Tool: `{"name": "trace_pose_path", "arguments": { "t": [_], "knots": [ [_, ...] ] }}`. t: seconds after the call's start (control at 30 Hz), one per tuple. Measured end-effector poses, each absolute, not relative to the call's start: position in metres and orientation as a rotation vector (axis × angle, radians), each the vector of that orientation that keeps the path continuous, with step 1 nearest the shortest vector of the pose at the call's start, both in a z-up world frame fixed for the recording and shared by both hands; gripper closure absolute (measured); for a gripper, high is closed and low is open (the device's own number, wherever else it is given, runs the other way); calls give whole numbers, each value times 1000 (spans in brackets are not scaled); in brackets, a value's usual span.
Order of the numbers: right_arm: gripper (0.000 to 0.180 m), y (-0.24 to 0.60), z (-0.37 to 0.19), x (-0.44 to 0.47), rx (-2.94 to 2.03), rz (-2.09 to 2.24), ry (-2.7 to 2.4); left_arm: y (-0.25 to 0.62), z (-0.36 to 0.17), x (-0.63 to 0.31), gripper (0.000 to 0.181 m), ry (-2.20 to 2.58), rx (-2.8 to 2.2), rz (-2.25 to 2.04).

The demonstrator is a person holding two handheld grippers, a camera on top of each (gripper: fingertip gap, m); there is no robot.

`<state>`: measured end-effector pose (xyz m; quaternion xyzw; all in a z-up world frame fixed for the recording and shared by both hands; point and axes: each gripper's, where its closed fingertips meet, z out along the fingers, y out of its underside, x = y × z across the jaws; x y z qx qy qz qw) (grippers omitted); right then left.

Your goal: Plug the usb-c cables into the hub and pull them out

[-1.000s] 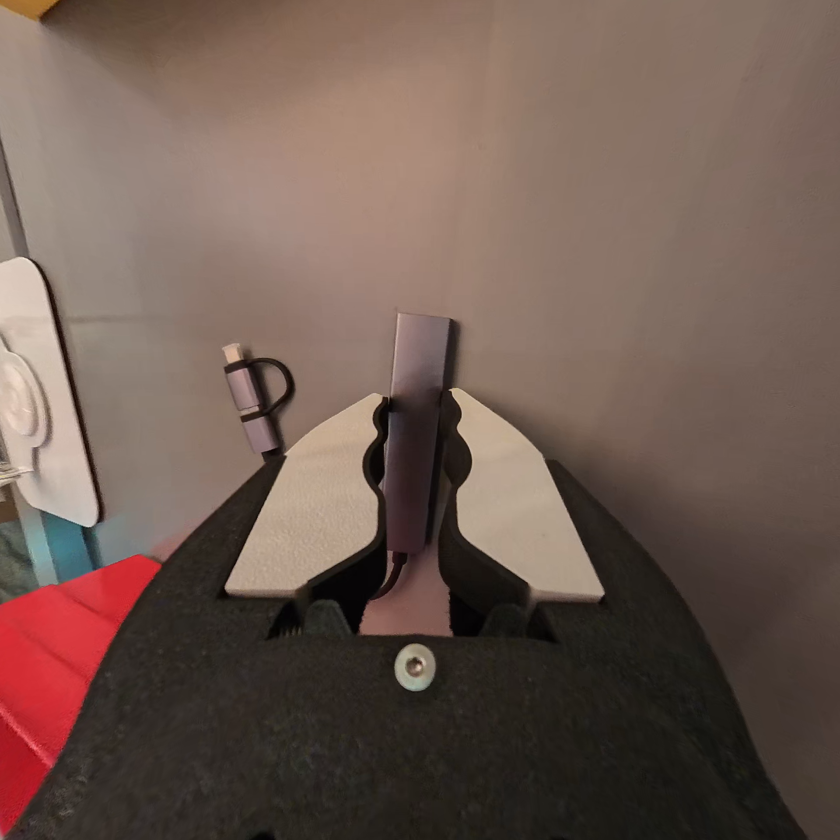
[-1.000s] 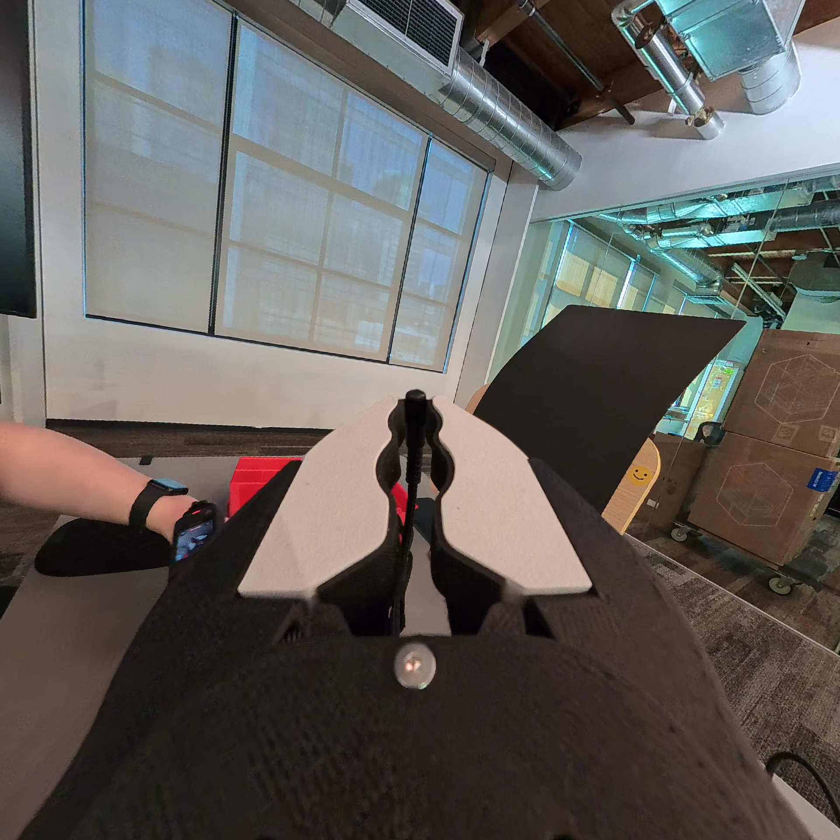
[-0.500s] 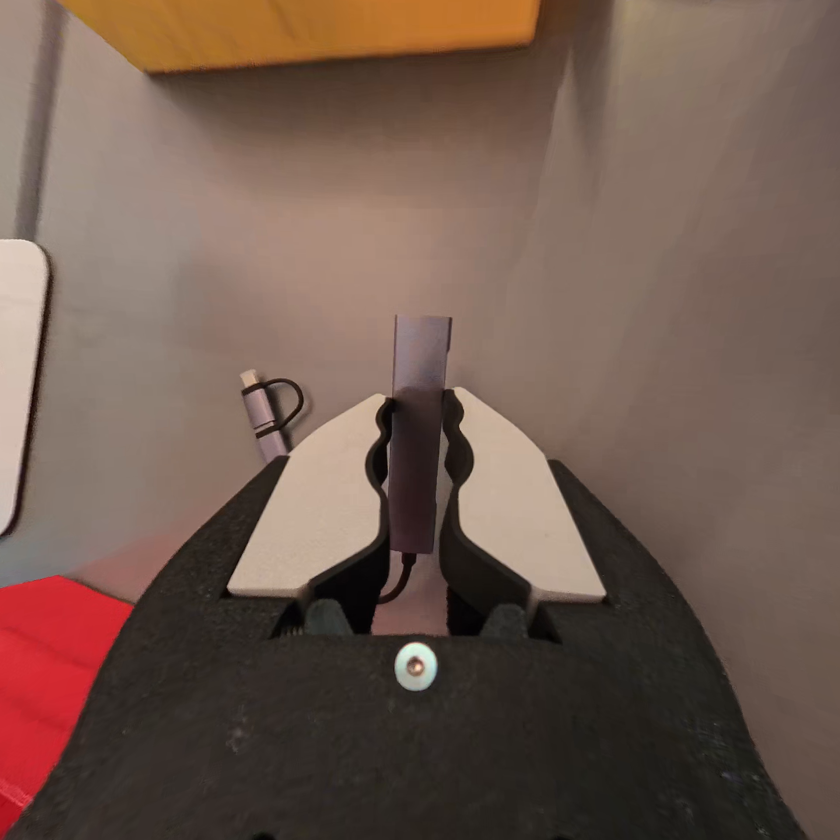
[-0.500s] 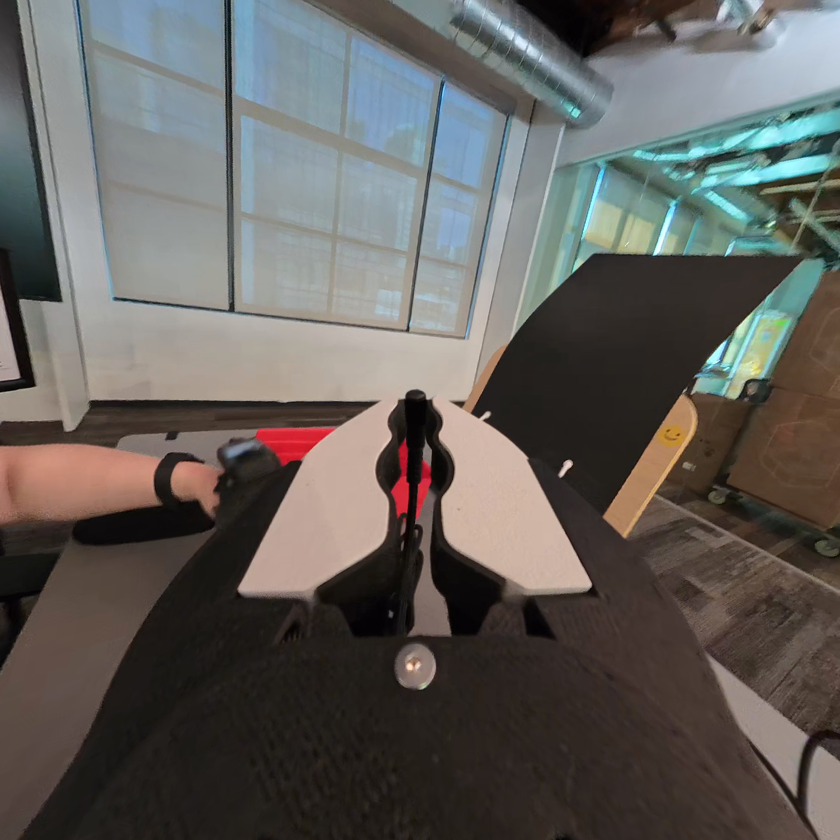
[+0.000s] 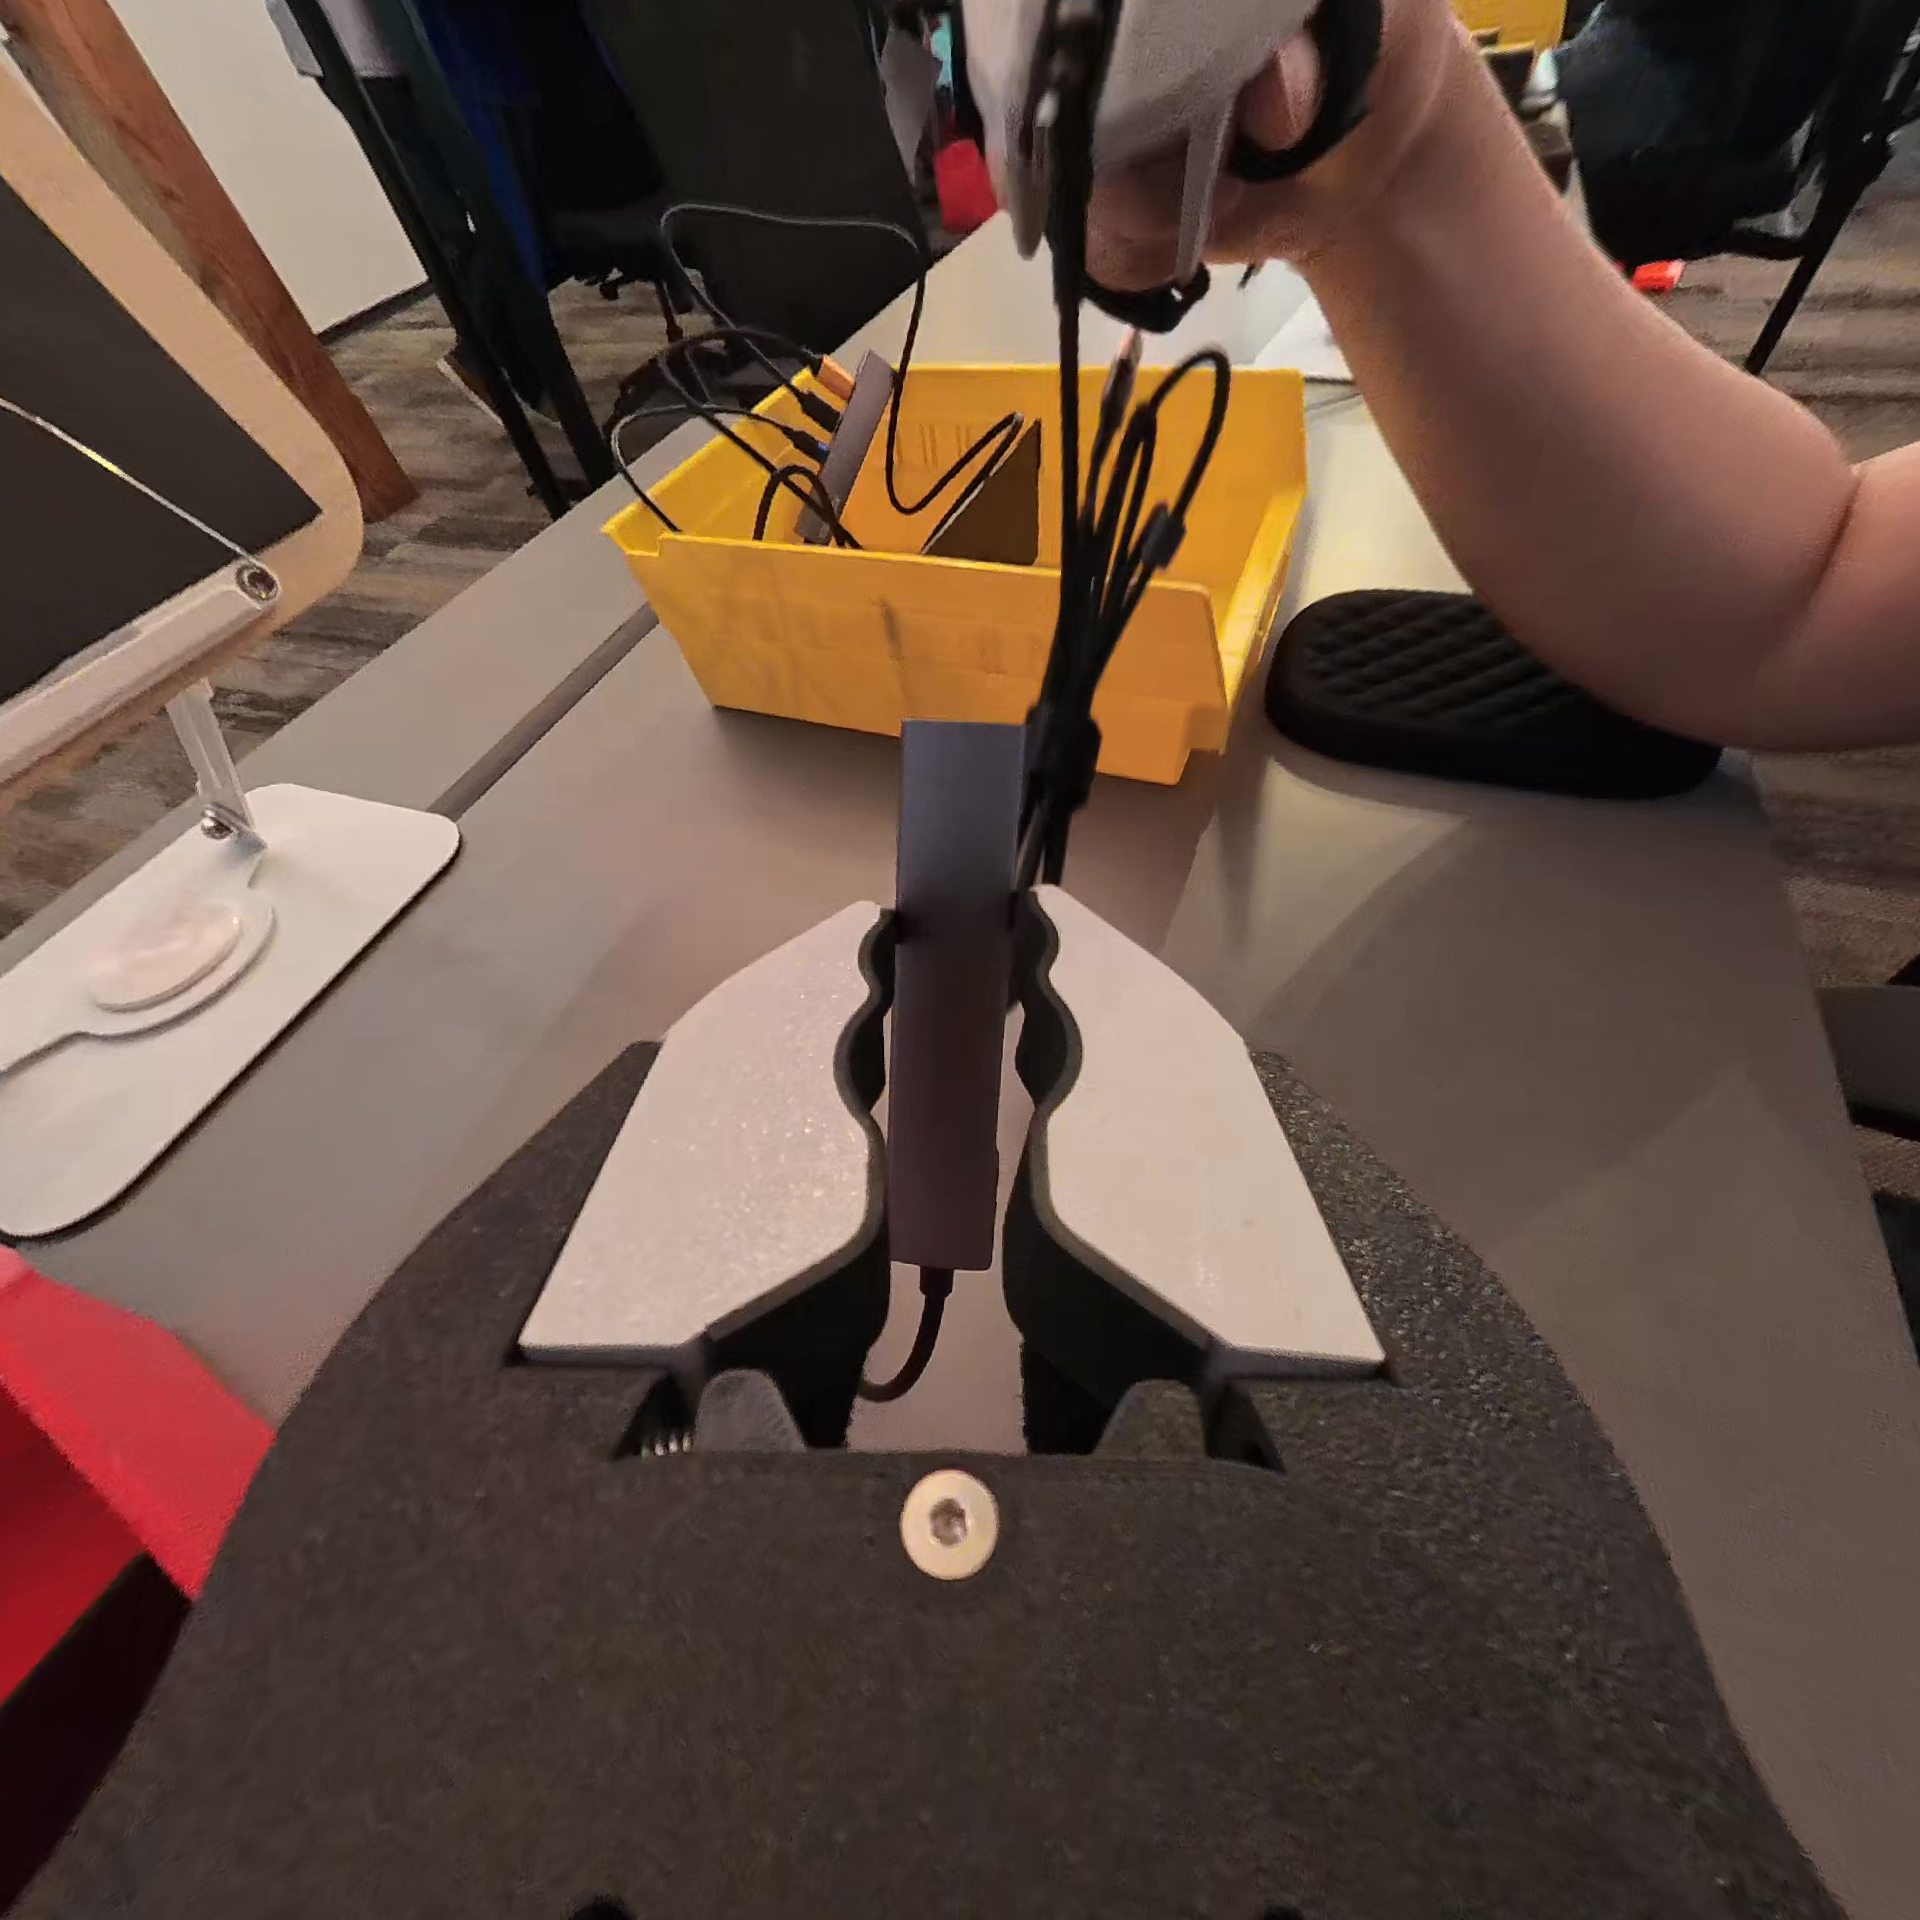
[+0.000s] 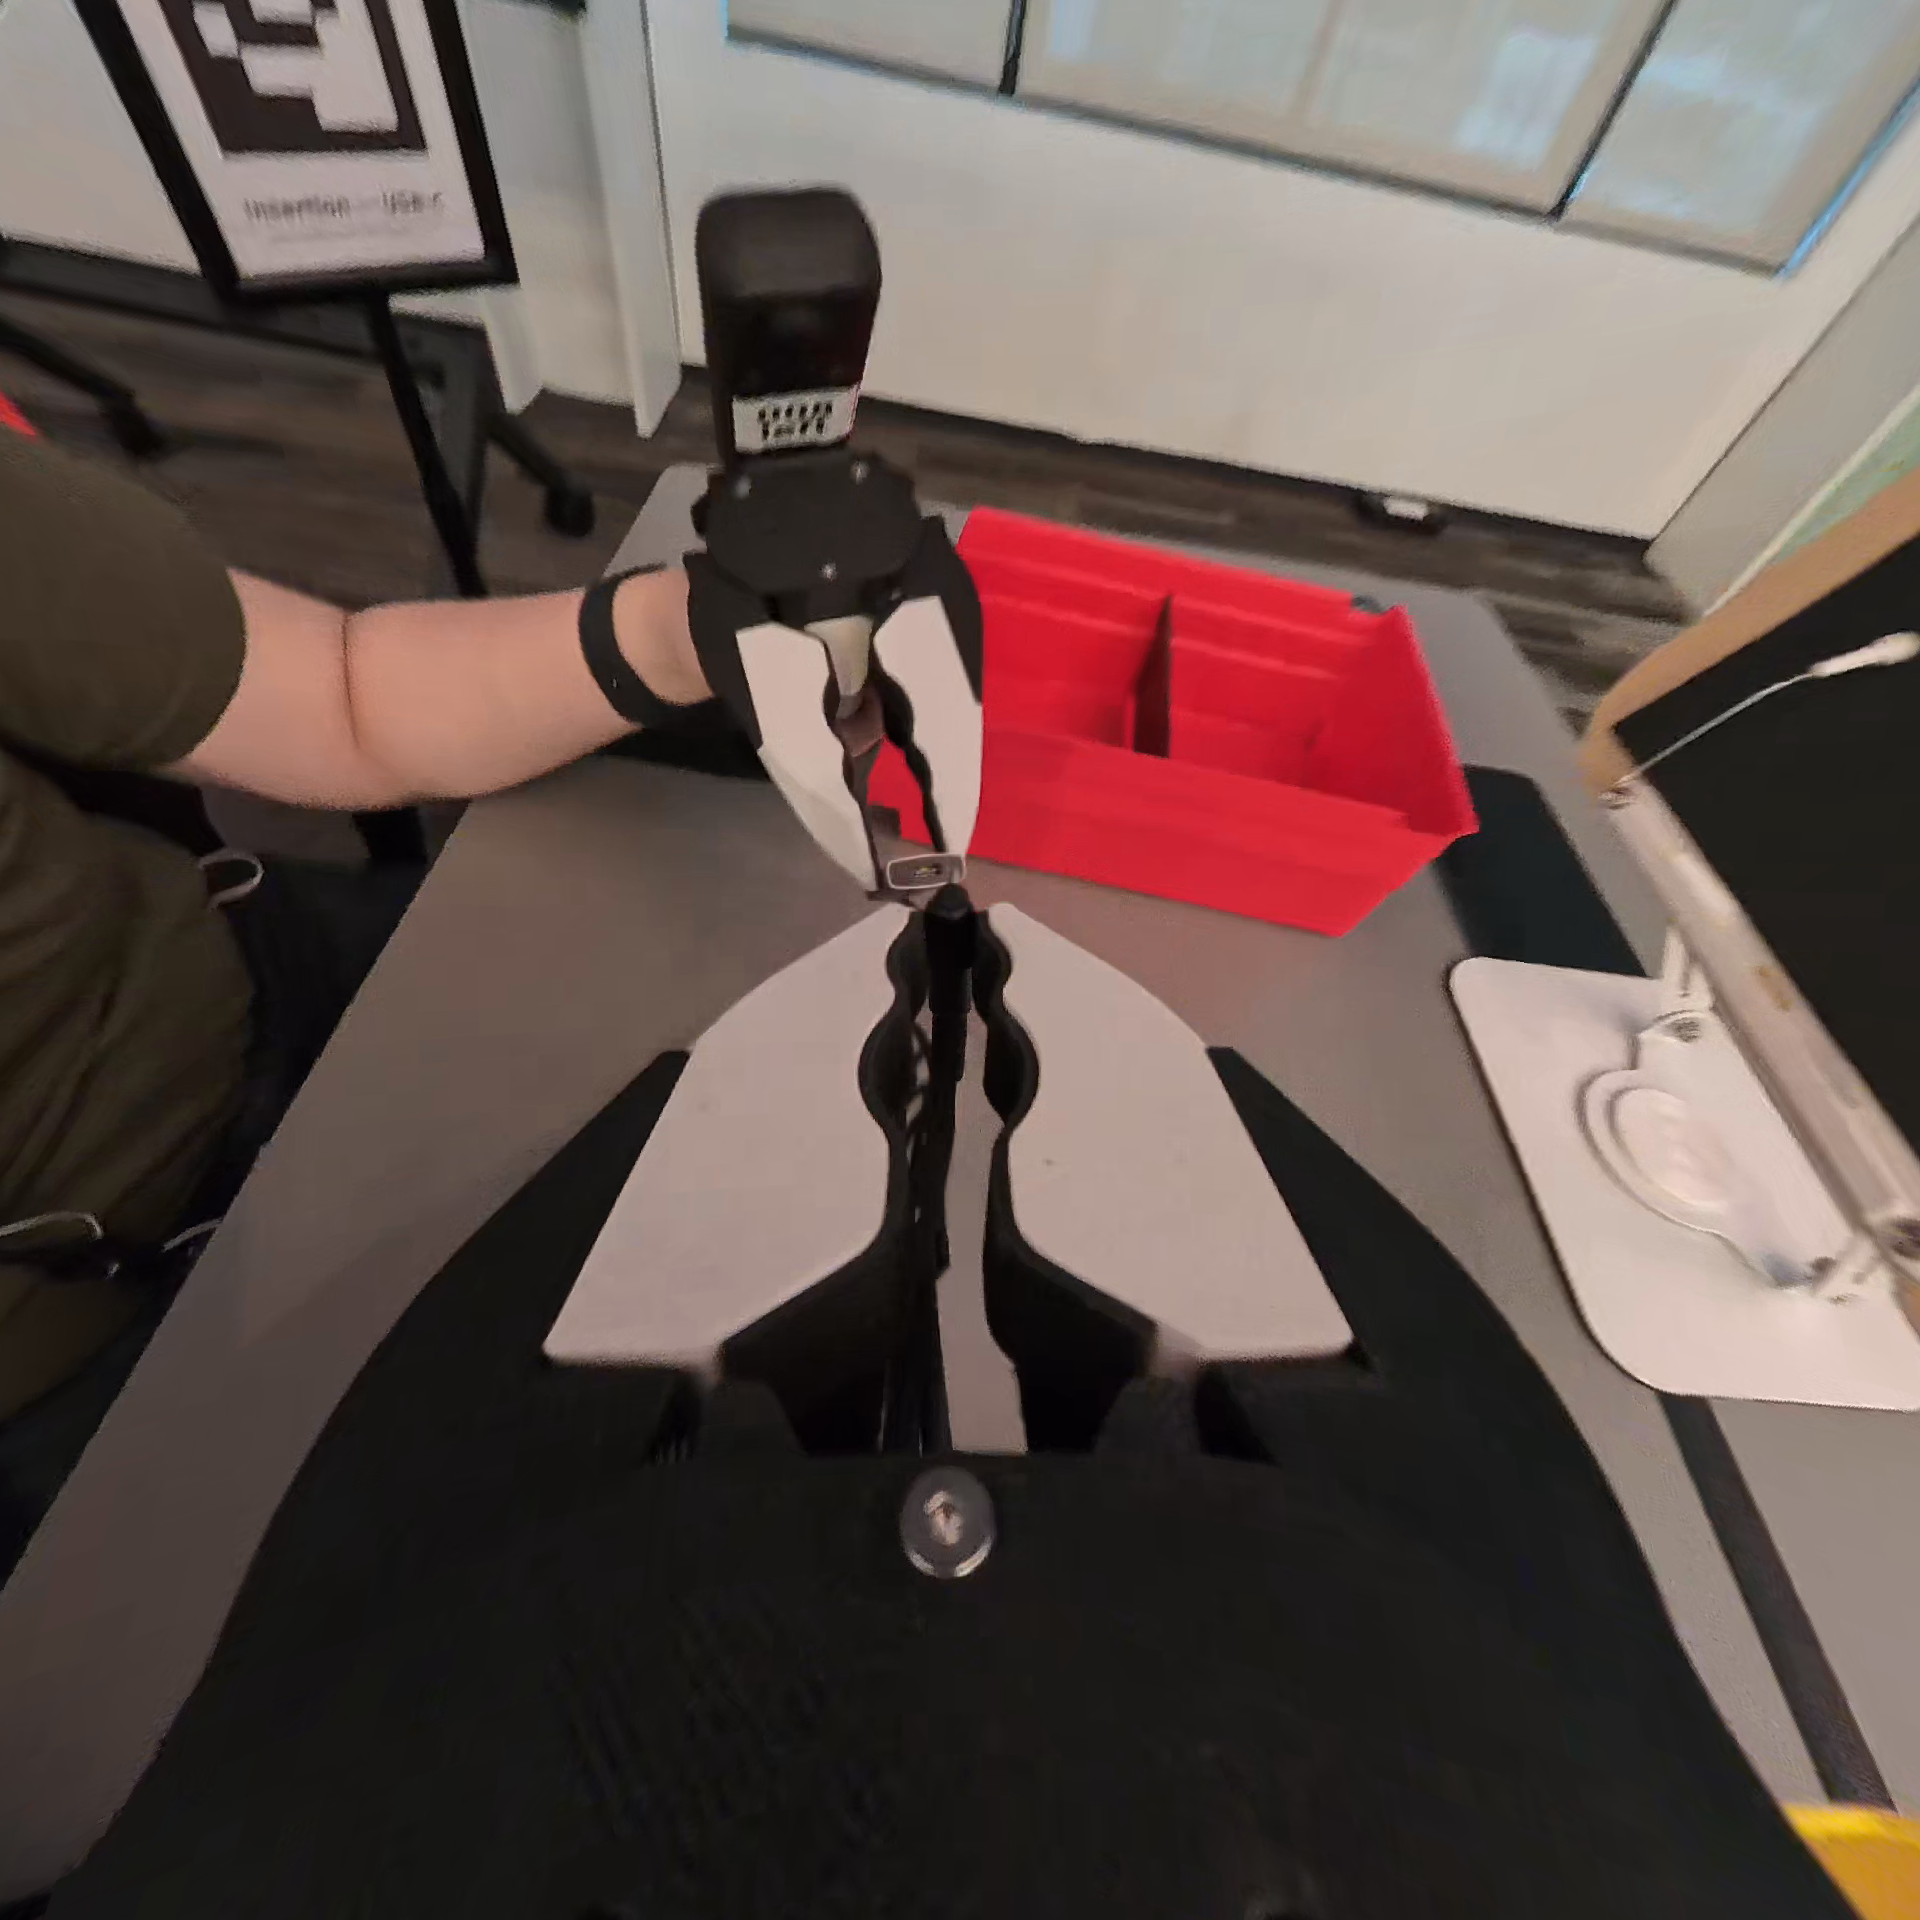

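Jaws: your left gripper (image 5: 951, 920) is clenched on the hub (image 5: 951, 997); your right gripper (image 6: 945, 914) pinches the usb-c cable (image 6: 940, 1039).
Hub axis: lengthwise between the jaws, free end jutting forward past the tips.
Cable: plug end just beyond the right jaws, facing the hub's end port (image 6: 920, 871).
Risk: a tilted plug could jam or lever the hub askew; slack loops (image 5: 1132, 488) may snag.
Beyond: yellow bin (image 5: 935, 623), red bin (image 6: 1195, 769) on the surface (image 5: 644, 831).

Open-plan office used as a test bench.

Grey desk (image 5: 1455, 1039) carries yellow bin (image 5: 935, 644) at 12 o'clock; office chairs (image 5: 748, 135) stand beyond; a marker sign on a stand (image 6: 312, 135) at 10 o'clock, windows (image 6: 1299, 83) at 1.
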<state>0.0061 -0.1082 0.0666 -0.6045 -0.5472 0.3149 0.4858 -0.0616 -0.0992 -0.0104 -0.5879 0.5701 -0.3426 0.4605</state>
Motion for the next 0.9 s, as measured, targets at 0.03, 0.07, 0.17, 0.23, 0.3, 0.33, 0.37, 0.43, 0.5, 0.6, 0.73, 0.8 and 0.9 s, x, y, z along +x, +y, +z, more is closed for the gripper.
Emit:
{"name": "trace_pose_path", "arguments": {
  "t": [0.03,0.07,0.17,0.23,0.3,0.33,0.37,0.43,0.5,0.6,0.73,0.8,0.9],
  "knots": [
    [171,-108,59,-1,-1482,759,-1368,-100,-13,-62,160,1410,-1453,-825],
    [171,-110,51,-8,-1491,760,-1401,-103,-15,-61,160,1422,-1451,-813],
    [171,-114,37,-24,-1508,777,-1468,-112,-18,-61,160,1461,-1433,-805],
    [171,-118,28,-30,-1531,776,-1519,-117,-20,-62,160,1489,-1415,-785],
    [171,-123,21,-33,-1562,775,-1561,-122,-25,-63,160,1532,-1405,-767],
    [171,-125,18,-33,-1567,780,-1576,-124,-28,-63,160,1550,-1402,-757],
    [170,-126,17,-34,-1567,785,-1587,-124,-30,-63,160,1558,-1401,-749],
    [171,-127,17,-34,-1535,765,-1604,-126,-33,-64,160,1574,-1406,-753],
    [171,-127,14,-35,-1449,687,-1648,-126,-36,-66,160,1582,-1417,-748],
    [171,-129,7,-38,-1338,587,-1726,-128,-35,-70,160,1586,-1425,-761],
    [171,-122,-7,-42,-1251,444,-1785,-135,-29,-78,160,1595,-1420,-814],
    [171,-121,-10,-44,-1182,355,-1812,-139,-29,-82,160,1608,-1421,-832],
    [171,-123,-8,-49,-1050,201,-1839,-148,-33,-89,160,1643,-1426,-885]
  ]
}}
